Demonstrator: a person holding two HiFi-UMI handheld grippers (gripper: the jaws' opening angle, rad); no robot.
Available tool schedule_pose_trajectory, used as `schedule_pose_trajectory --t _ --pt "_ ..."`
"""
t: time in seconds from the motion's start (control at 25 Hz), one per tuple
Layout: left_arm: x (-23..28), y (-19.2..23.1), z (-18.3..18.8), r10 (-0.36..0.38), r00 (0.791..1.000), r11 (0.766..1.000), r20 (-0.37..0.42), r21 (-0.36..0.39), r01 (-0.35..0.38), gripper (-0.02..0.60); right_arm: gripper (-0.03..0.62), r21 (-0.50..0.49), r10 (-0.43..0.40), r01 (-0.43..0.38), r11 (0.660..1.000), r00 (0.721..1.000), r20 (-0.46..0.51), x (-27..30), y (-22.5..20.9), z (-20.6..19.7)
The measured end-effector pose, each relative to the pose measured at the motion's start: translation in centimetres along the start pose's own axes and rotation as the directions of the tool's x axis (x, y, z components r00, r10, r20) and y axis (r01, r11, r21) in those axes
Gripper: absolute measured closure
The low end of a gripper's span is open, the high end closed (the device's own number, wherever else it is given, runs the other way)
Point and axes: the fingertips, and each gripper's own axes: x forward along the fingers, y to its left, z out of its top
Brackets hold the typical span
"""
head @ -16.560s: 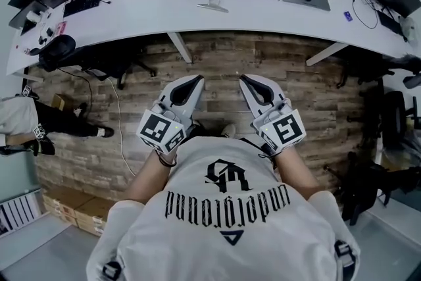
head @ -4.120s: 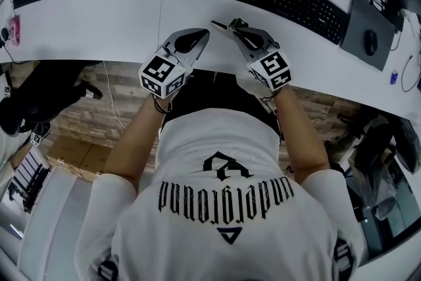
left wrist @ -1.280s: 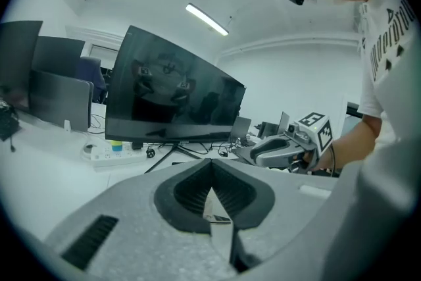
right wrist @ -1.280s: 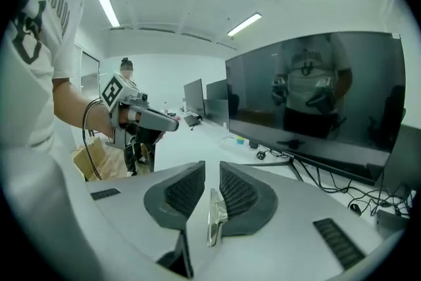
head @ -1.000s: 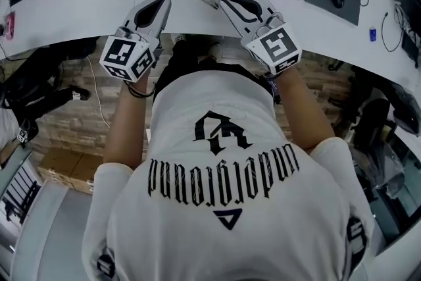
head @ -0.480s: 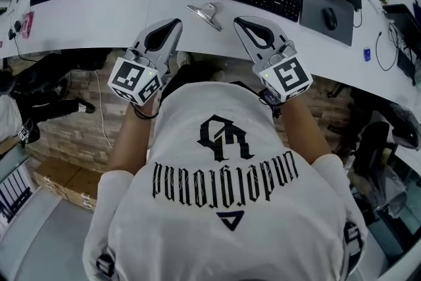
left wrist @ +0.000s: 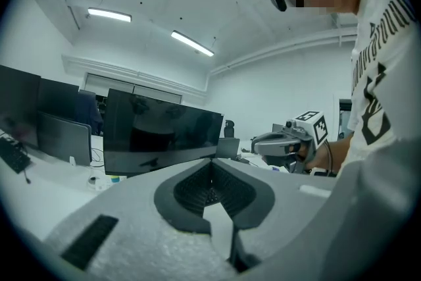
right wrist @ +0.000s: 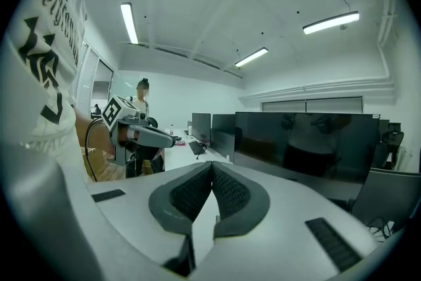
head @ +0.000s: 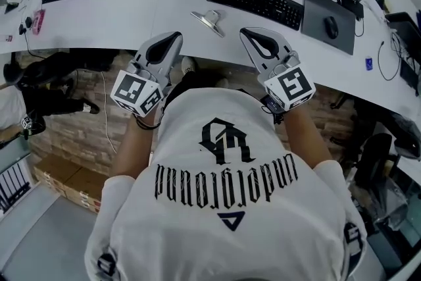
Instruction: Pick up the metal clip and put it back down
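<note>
**A:** Where does the job stand?

**B:** The white desk [head: 118, 16] curves across the top of the head view, with a black keyboard [head: 255, 0] on it. Both tools sit back at its near edge, close to the person's chest. The left gripper [head: 175, 37] has its jaws pressed together with nothing between them, and the right gripper [head: 246, 32] is the same, tips meeting and empty. The metal clip [head: 206, 18] lies flat on the desk between the two, a little ahead of their tips and just in front of the keyboard. Neither gripper touches it.

**A:** So which step is it?

**B:** I'd judge it a rest point. The clip is down and free, so it is either waiting to be lifted or already set back, and I can't tell which. If a lift is due, one gripper must part its jaws, reach forward and close on the clip.

**A:** Any writing?

**B:** The white shirt [head: 223, 207] carries a black emblem and gothic lettering, upside down from the head view, that seems to read "underground". The marker cubes [head: 137, 93] show only black-and-white square patterns. Nothing is legible on the clip.
</note>
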Motion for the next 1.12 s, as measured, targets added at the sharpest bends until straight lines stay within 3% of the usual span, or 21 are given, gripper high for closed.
schedule_pose_trajectory --t 0.32,0.6,1.12 --pt "-1.5 0.0 0.5 0.009 1.000 1.000 -0.016 0.014 -0.009 0.566 0.579 0.013 0.001 -0.001 1.000 1.000 0.005 -0.8 0.8 0.4" --pt "-3.1 0.1 0.7 -0.035 0.999 0.999 -0.015 0.025 0.036 0.566 0.579 0.011 -0.024 0.024 1.000 1.000 -0.005 -0.6 2.8 0.8" --pt "-13.1 2.2 0.0 -0.094 0.996 0.995 -0.008 0.040 0.094 0.566 0.579 0.003 -0.105 0.105 0.994 0.994 0.008 2.0 11.7 3.7"
